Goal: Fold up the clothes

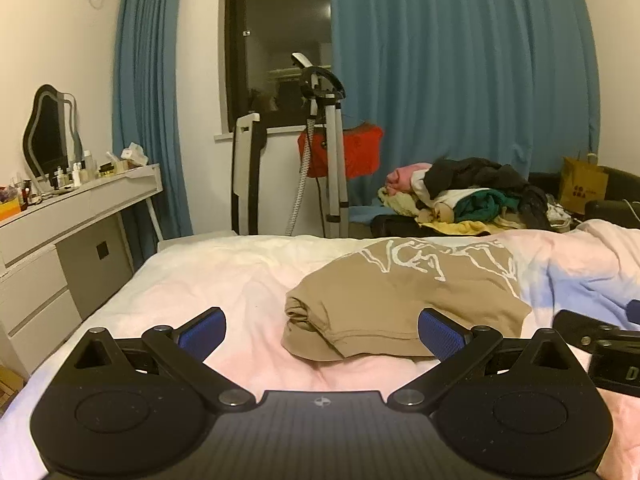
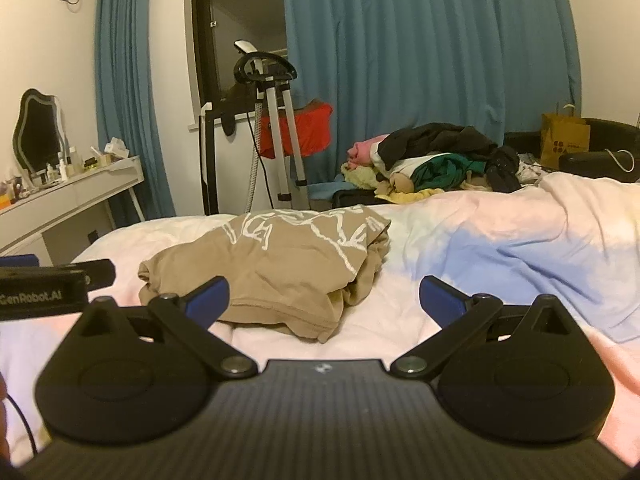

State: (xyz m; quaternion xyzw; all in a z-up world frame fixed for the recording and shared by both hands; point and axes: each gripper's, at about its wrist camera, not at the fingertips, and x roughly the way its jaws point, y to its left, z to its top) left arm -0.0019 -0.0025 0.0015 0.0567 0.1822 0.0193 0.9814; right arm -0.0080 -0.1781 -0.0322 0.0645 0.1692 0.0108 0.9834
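I'm working in a home bedroom. I'm looking across a bed with a pale pink and blue duvet. A white dressing table is standing on the left, carrying a wavy-edged mirror and small cosmetic bottles. Blue curtains are hanging floor to ceiling around a dark window. A garment steamer on a stand is standing by the window, and a pile of mixed clothes is lying beyond the bed.
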